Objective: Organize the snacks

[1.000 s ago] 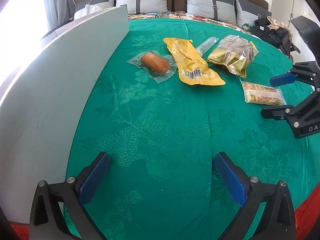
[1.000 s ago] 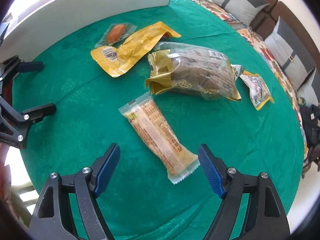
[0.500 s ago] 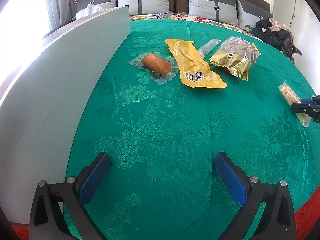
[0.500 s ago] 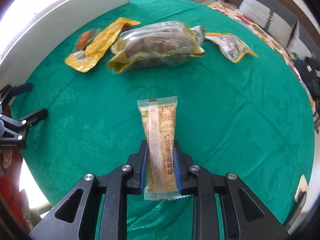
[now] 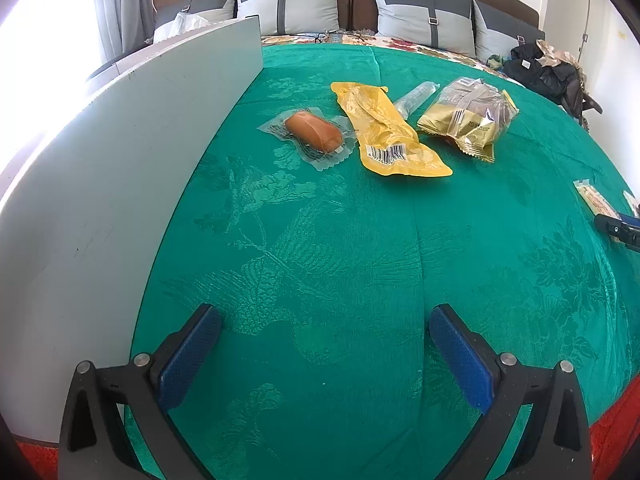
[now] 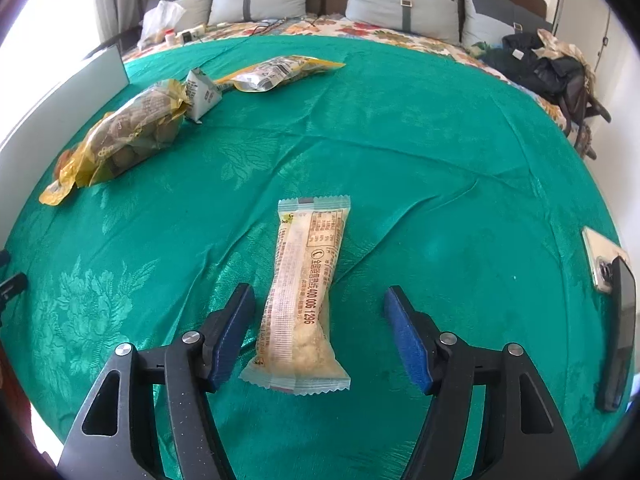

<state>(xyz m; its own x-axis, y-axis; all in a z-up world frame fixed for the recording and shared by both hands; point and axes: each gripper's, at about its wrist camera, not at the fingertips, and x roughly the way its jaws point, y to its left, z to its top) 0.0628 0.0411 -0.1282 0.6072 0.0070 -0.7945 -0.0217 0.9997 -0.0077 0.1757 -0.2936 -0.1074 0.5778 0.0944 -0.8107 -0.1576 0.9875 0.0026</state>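
Two tongs: both in view, each seen from its own wrist camera over a green patterned cloth spread on a bed.
Left tongs: released, blue pads wide apart, nothing between them, only bare cloth below.
Right tongs: jaws opening, pads clear of the wrapper on both sides; the pale snack bar lies flat on the cloth between them, lengthwise along the fingers, its near crimped end level with the pads.
Right tongs from the left view: only a dark tip shows at the right edge, with the end of the bar just above it.
Sausage pack: clear wrapper, lying on the cloth near the white board.
Yellow pouch: just right of the sausage pack, barcode end toward the camera.
Clear tube wrapper: between the yellow pouch and the gold bag, partly tucked behind them.
Gold bag: crinkled, clear-topped, right of the yellow pouch; in the right view it lies at the far left of the cloth.
Small white packet: touching the gold bag's far end.
Printed yellow packet: beyond it, farther up the cloth.
Phone: on the cloth at the right edge, a dark flat thing beside it.
Pillows: grey, along the headboard.
Dark bag: at the far right of the bed.
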